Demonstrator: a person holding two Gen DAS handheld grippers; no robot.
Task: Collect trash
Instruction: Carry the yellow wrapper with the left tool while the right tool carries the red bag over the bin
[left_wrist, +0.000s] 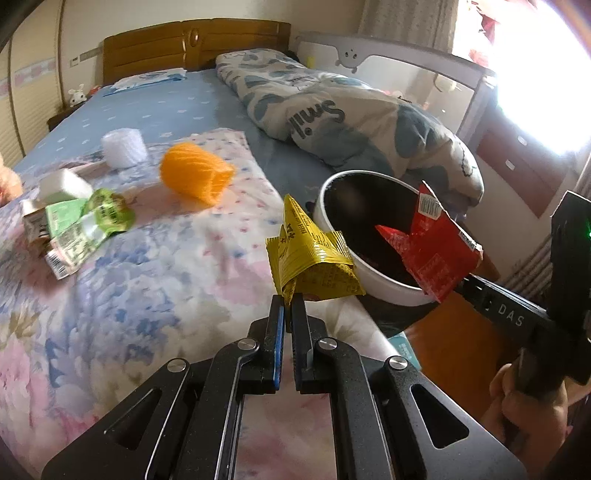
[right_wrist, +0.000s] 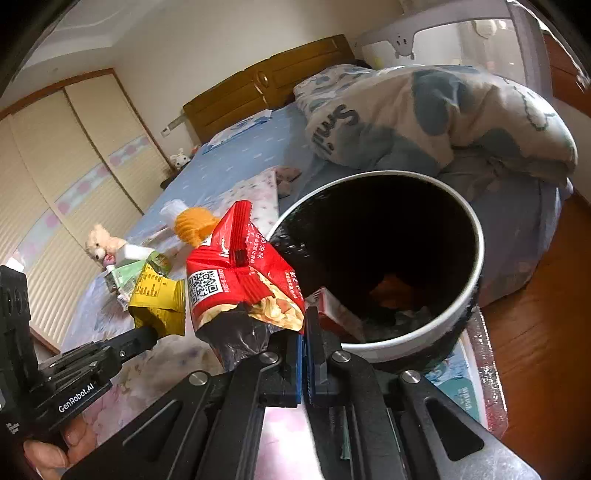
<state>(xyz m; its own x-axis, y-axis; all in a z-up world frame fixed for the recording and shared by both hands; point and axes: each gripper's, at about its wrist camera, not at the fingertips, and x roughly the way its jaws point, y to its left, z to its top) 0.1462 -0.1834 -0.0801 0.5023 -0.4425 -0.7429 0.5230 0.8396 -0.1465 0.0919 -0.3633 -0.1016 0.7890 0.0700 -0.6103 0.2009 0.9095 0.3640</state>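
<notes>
My left gripper (left_wrist: 291, 301) is shut on a crumpled yellow wrapper (left_wrist: 310, 254), held just left of the white-rimmed trash bin (left_wrist: 373, 284) beside the bed. My right gripper (right_wrist: 303, 317) is shut on a red snack bag (right_wrist: 240, 280), which hangs at the near left rim of the bin (right_wrist: 476, 258). In the left wrist view the red bag (left_wrist: 432, 251) sits over the bin's right rim, on the end of the right gripper (left_wrist: 458, 280). The yellow wrapper (right_wrist: 159, 295) and left gripper (right_wrist: 151, 332) show left of the red bag. The bin's dark inside holds some trash.
On the floral sheet lie green cartons and wrappers (left_wrist: 77, 229), a white block (left_wrist: 64, 184), an orange yarn ball (left_wrist: 195, 173) and a white roll (left_wrist: 123, 147). A rolled quilt (left_wrist: 354, 114) lies behind the bin. A teddy bear (right_wrist: 101, 242) sits far left. Wooden floor (right_wrist: 546, 350) lies right.
</notes>
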